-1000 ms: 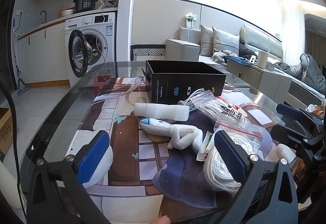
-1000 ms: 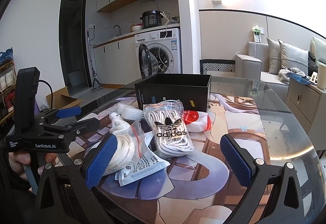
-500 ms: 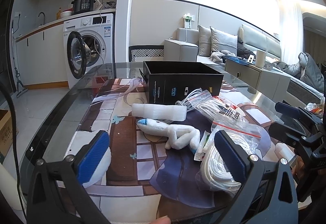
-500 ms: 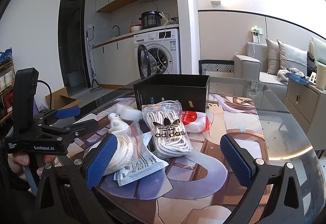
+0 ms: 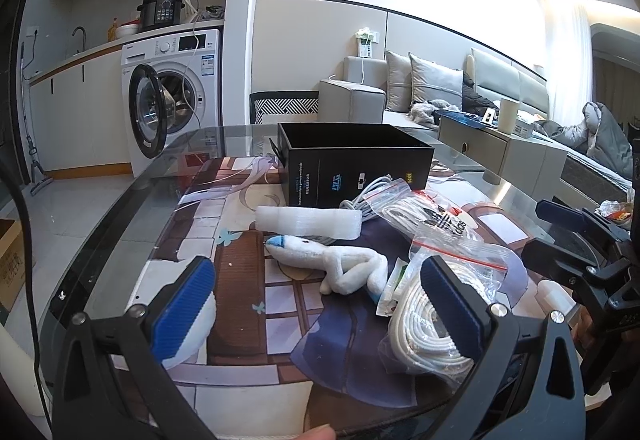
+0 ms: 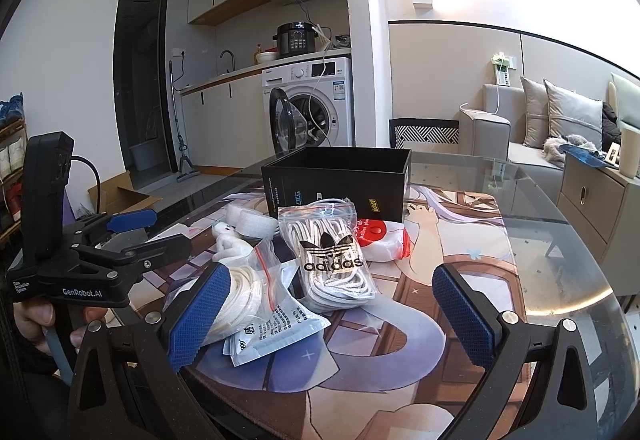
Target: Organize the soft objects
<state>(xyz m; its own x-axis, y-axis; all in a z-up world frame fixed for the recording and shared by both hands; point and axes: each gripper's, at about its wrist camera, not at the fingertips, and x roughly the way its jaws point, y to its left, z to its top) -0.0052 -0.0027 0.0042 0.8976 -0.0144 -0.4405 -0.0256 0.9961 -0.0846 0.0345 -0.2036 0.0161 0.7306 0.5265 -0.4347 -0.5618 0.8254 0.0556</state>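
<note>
Both hand-held grippers [image 5: 316,304] [image 6: 332,314] stay wide, seemingly nudged nearer the black box [image 5: 356,164].

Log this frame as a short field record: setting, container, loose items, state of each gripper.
setting: glass table with a printed mat, open-plan room
container: black box, open top, contents not visible
loose items: adidas bag of white cord; plush toy; foam roll; second cord bag
left gripper: open, holding nothing
right gripper: open, holding nothing
</note>
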